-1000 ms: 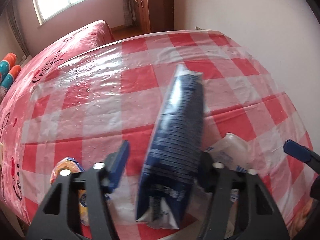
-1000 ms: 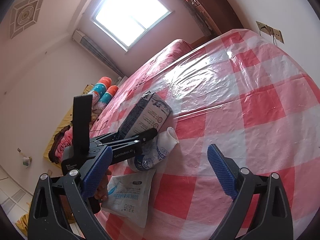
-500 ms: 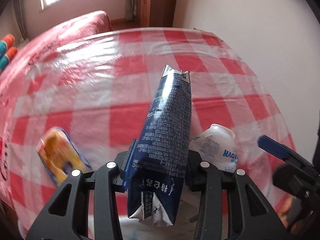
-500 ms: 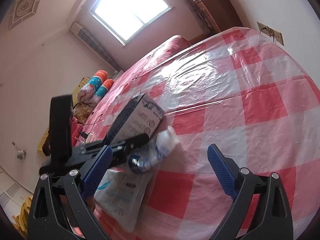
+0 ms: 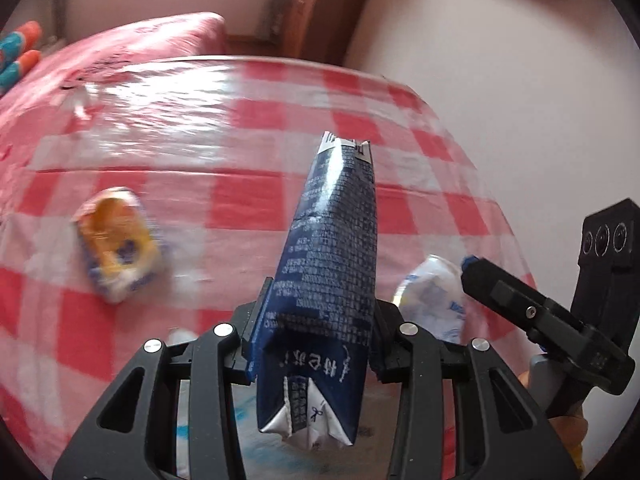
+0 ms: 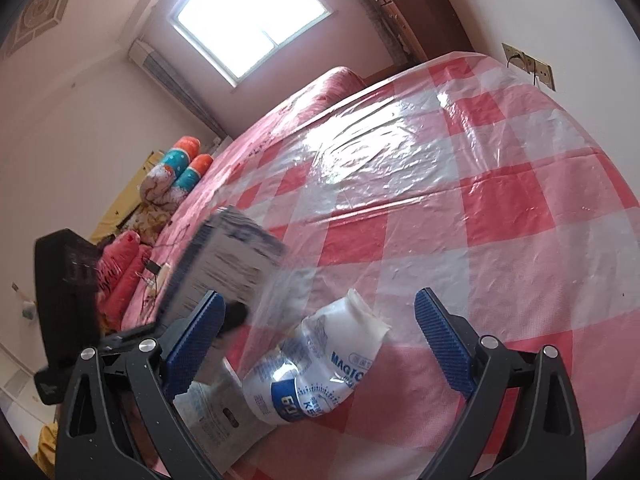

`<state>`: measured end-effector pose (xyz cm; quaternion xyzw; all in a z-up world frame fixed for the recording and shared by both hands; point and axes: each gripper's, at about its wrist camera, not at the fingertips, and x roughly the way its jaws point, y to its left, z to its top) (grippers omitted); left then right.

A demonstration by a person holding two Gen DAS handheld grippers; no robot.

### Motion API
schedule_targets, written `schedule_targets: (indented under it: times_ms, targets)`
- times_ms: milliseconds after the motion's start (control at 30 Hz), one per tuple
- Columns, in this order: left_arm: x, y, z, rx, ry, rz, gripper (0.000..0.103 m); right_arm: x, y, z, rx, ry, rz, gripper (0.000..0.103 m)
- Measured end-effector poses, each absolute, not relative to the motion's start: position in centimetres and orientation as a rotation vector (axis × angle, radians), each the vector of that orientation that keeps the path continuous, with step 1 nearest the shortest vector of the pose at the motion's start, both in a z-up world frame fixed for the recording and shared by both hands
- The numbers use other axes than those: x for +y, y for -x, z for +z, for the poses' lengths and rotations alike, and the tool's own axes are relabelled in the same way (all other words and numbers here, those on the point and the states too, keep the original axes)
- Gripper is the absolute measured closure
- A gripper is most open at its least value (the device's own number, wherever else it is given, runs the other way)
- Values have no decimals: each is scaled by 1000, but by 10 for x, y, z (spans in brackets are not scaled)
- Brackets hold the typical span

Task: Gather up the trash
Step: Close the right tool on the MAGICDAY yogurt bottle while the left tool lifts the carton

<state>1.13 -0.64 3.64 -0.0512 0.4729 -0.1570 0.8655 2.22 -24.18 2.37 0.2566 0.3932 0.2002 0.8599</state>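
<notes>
A dark blue drink carton (image 5: 332, 272) stands tilted between my left gripper's (image 5: 316, 320) pads, which press on its lower sides; in the right wrist view the same carton (image 6: 228, 264) is blurred and held above the table. A crushed white plastic bottle (image 6: 316, 368) lies on the red-checked tablecloth (image 6: 480, 200) in front of my right gripper (image 6: 316, 300), whose jaws stand wide open and touch nothing. From the left wrist view that bottle (image 5: 432, 300) lies just right of the carton. A yellow snack wrapper (image 5: 116, 244) lies to the left. A flat white packet (image 6: 216, 412) lies beside the bottle.
The table's right side runs along a white wall (image 5: 520, 100) with sockets (image 6: 528, 64). Beyond its far edge is a pink-covered bed (image 5: 140, 36) with bolsters (image 6: 188, 164), and a wooden cabinet (image 5: 308, 12). The far half of the cloth (image 5: 200, 112) is bare.
My left gripper's jaws closed on the carton and carried it up and leftward off the cloth. The yellow wrapper has come into fuller view. The right gripper has kept still.
</notes>
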Motion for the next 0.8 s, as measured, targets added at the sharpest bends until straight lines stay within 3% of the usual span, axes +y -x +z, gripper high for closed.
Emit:
schedule_targets:
  times_ms: [433, 800]
  targets:
    - [39, 20, 46, 958, 171, -274, 63, -184, -15, 20, 899, -118, 411, 8]
    - [52, 33, 37, 982, 199, -287, 63, -163, -9, 19, 916, 26, 456, 5]
